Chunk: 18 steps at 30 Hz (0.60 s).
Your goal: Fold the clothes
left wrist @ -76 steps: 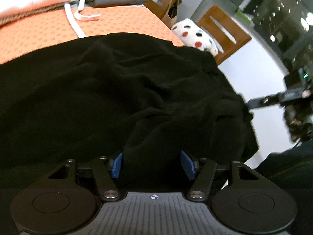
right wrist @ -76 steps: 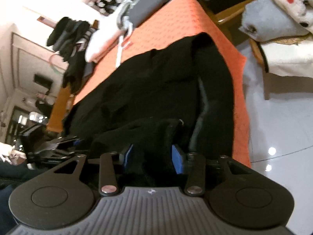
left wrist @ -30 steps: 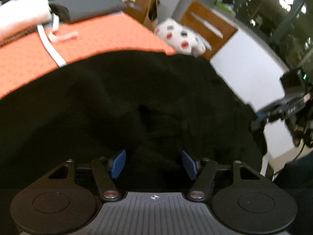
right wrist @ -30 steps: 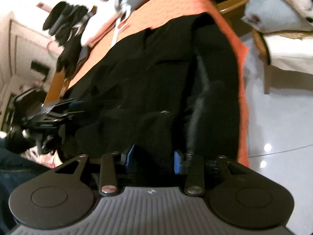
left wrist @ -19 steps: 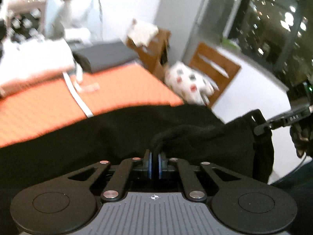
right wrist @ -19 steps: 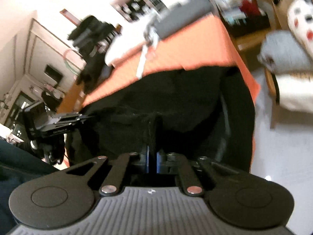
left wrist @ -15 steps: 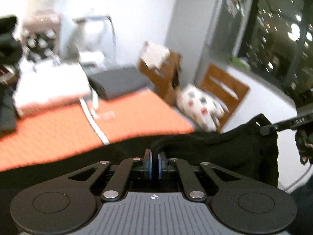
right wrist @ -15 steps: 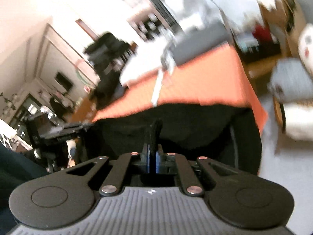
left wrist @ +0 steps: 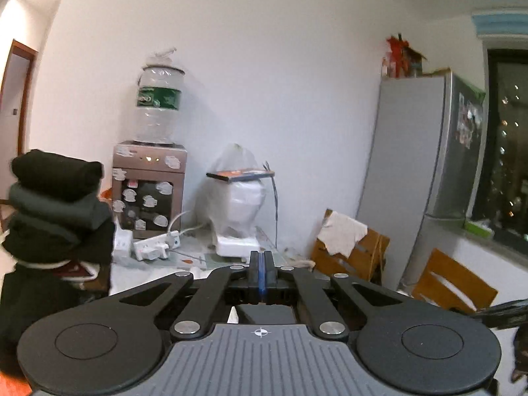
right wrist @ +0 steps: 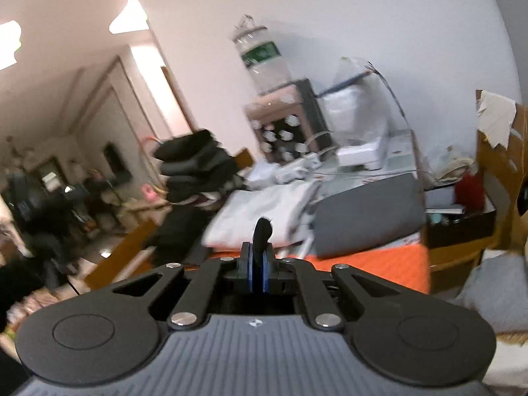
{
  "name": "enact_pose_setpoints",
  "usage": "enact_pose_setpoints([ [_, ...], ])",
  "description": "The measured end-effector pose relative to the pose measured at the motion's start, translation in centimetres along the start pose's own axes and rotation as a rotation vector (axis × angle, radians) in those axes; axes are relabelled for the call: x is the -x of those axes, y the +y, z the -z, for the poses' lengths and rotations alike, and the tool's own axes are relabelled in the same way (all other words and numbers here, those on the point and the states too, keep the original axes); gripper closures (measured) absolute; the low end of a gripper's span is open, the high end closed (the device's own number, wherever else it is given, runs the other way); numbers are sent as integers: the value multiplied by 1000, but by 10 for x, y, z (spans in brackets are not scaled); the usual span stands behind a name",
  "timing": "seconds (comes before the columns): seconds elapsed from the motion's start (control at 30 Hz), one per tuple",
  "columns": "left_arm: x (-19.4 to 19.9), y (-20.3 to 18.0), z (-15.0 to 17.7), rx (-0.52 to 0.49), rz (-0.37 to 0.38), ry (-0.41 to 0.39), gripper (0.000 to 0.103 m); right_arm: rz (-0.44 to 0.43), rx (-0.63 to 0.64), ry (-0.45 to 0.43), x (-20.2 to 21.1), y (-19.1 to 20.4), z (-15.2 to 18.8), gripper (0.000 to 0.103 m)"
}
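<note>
Left wrist view: left claw [left wrist: 262, 269] clenched with jaws together, no fabric visible between them; folded dark stack [left wrist: 56, 211] at left.

Right wrist view: right claw [right wrist: 257, 265] clenched on a tuft of black garment [right wrist: 262, 231], above the orange surface [right wrist: 379, 262].

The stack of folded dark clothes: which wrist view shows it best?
The left wrist view. There the stack of folded dark clothes sits sharp at the left edge, its separate rolled layers distinguishable. The right wrist view also holds the stack, but farther off and motion-blurred, so the layers smear together.
</note>
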<state>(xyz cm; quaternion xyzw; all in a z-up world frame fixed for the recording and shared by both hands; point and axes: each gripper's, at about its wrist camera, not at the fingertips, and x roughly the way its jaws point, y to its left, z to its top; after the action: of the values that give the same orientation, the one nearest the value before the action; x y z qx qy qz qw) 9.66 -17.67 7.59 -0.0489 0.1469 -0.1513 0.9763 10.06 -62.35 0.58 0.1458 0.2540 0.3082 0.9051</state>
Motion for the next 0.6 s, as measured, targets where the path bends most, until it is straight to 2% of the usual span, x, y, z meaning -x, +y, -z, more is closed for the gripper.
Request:
enact_pose_setpoints([
  [0.07, -24, 7, 5, -30, 27, 81, 101, 47, -9, 41, -33, -22, -3, 96],
  [0.2, -66, 23, 45, -42, 92, 279, 95, 124, -72, 126, -85, -70, 4, 96],
  [0.27, -79, 28, 68, -59, 111, 346, 88, 147, -96, 164, -99, -84, 14, 96],
  [0.3, -85, 32, 83, -52, 125, 389, 79, 151, -108, 182, -103, -89, 19, 96],
  [0.33, -89, 37, 97, -34, 135, 431, 73, 154, -124, 198, -106, -93, 24, 96],
  [0.47, -110, 48, 138, 43, 189, 547, 67, 142, -187, 223, -89, -99, 47, 96],
  [0.53, -117, 46, 154, 74, 242, 591, 57, 139, -224, 231, -78, -101, 55, 96],
  [0.6, -123, 39, 166, 95, 300, 631, 51, 147, -255, 248, -67, -101, 66, 96],
])
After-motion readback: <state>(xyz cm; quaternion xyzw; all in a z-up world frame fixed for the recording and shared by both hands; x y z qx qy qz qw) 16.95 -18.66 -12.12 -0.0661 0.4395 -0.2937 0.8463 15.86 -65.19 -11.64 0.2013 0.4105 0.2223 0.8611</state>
